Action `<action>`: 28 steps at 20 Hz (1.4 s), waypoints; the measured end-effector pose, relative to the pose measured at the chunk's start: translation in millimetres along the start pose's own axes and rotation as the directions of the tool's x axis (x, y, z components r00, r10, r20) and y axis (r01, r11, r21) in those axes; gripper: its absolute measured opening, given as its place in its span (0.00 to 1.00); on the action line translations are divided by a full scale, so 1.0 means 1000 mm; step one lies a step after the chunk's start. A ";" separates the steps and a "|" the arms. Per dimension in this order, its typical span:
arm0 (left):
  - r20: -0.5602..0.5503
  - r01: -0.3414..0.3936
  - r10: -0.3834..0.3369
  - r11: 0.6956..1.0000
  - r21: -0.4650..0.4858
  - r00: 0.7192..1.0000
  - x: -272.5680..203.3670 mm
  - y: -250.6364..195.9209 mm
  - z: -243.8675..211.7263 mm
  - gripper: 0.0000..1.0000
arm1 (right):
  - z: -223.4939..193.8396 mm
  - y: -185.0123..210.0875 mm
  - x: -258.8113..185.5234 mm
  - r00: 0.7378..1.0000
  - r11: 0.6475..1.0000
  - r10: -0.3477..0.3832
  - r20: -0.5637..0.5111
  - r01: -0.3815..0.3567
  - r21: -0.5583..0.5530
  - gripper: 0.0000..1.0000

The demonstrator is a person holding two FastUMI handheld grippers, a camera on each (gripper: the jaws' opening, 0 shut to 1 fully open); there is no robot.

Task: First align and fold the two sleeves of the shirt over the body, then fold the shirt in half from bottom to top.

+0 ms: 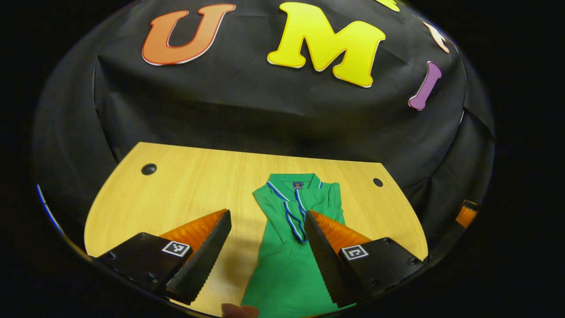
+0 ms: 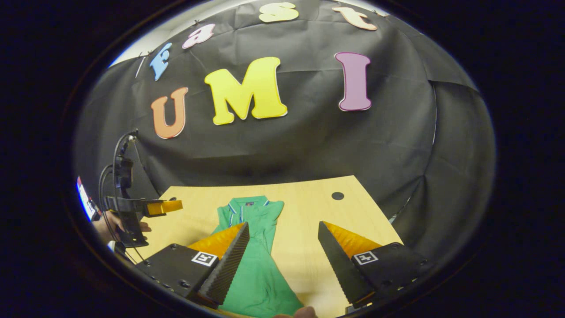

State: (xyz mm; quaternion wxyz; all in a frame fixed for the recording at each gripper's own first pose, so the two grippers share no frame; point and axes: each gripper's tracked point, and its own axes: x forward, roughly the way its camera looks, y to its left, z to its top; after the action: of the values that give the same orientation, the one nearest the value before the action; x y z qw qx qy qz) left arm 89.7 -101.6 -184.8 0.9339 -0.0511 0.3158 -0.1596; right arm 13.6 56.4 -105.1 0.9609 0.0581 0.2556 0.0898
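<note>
Both jaws stand wide apart and hold nothing. Left gripper [image 1: 267, 227] and right gripper [image 2: 282, 238] hover above a wooden table [image 1: 185, 190], near the hem of a green shirt [image 1: 289, 260]. It lies flat, collar at the far end, sleeves seemingly folded in already, probably leaving the bottom-to-top fold.
</note>
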 end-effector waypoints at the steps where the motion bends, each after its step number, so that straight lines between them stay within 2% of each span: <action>1: 0.023 -0.003 0.003 1.000 0.013 1.000 -0.017 0.000 0.002 1.00 | -0.003 0.001 -0.003 1.000 1.000 0.003 -0.005 -0.003 -0.008 0.92; 2: 0.037 0.007 -0.008 1.000 0.019 0.999 -0.030 -0.002 0.000 1.00 | -0.007 0.002 -0.006 1.000 1.000 0.009 -0.011 -0.009 -0.016 0.96; 4: 0.062 0.019 -0.020 1.000 0.023 0.998 -0.053 -0.006 -0.008 1.00 | -0.016 0.001 -0.012 0.999 0.999 0.017 -0.027 -0.018 -0.038 0.92; 5: 0.069 0.020 -0.022 0.999 0.029 0.997 -0.065 -0.006 -0.014 1.00 | -0.023 0.000 -0.015 0.999 0.998 0.021 -0.043 -0.023 -0.053 0.96; 7: 0.073 0.019 -0.023 0.999 0.043 0.997 -0.082 -0.007 -0.030 1.00 | -0.043 -0.007 -0.020 0.995 0.996 0.020 -0.094 -0.029 -0.089 0.96; 10: 0.022 0.041 -0.041 0.999 0.027 0.999 -0.111 -0.005 -0.070 1.00 | -0.079 -0.015 -0.029 0.983 0.989 0.025 -0.183 -0.051 -0.138 0.96; 11: -0.006 0.040 -0.040 0.999 0.027 0.999 -0.117 -0.001 -0.088 1.00 | -0.091 -0.017 -0.034 0.977 0.988 0.028 -0.210 -0.058 -0.141 0.92; 12: -0.040 0.039 -0.037 0.999 0.028 0.998 -0.124 0.003 -0.105 1.00 | -0.104 -0.019 -0.039 0.971 0.989 0.030 -0.238 -0.063 -0.136 0.96; 13: -0.083 0.039 -0.036 0.999 0.033 0.996 -0.129 0.007 -0.122 1.00 | -0.118 -0.022 -0.041 0.962 0.990 0.030 -0.271 -0.067 -0.127 0.92; 14: -0.128 0.031 -0.026 0.999 0.037 0.991 -0.135 0.013 -0.140 1.00 | -0.131 -0.026 -0.042 0.952 0.991 0.027 -0.306 -0.067 -0.120 0.96; 16: -0.219 0.033 -0.024 0.999 0.034 0.975 -0.148 0.018 -0.181 1.00 | -0.160 -0.035 -0.044 0.926 0.990 0.018 -0.378 -0.069 -0.123 0.96; 19: -0.354 0.059 -0.048 0.998 0.020 0.934 -0.168 0.022 -0.242 1.00 | -0.198 -0.038 -0.050 0.890 0.985 0.019 -0.455 -0.094 -0.142 0.96; 20: -0.390 0.065 -0.056 0.998 0.008 0.919 -0.172 0.022 -0.258 1.00 | -0.211 -0.039 -0.051 0.878 0.983 0.021 -0.477 -0.105 -0.150 0.92; 21: -0.422 0.066 -0.063 0.998 -0.007 0.904 -0.174 0.023 -0.275 1.00 | -0.225 -0.038 -0.052 0.862 0.981 0.026 -0.506 -0.119 -0.153 0.96; 22: -0.455 0.065 -0.068 0.998 -0.022 0.888 -0.174 0.024 -0.290 1.00 | -0.239 -0.037 -0.054 0.843 0.979 0.032 -0.537 -0.134 -0.152 0.96; 24: -0.506 0.063 -0.074 0.997 -0.039 0.860 -0.166 0.022 -0.301 1.00 | -0.262 -0.041 -0.056 0.807 0.976 0.033 -0.590 -0.152 -0.154 0.97; 25: -0.521 0.066 -0.076 0.997 -0.038 0.850 -0.167 0.018 -0.293 1.00 | -0.271 -0.041 -0.054 0.792 0.975 0.036 -0.609 -0.161 -0.153 0.94; 28: -0.541 0.068 -0.074 0.997 -0.030 0.838 -0.168 0.004 -0.280 1.00 | -0.288 -0.041 -0.045 0.760 0.973 0.032 -0.649 -0.172 -0.153 0.96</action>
State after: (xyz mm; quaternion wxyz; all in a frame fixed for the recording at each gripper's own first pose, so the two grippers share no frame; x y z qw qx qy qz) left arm -204.9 -40.6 -311.7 0.7998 -0.0202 0.5655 -0.2006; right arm -163.6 25.6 -338.0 0.8095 -0.0609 0.5547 0.1824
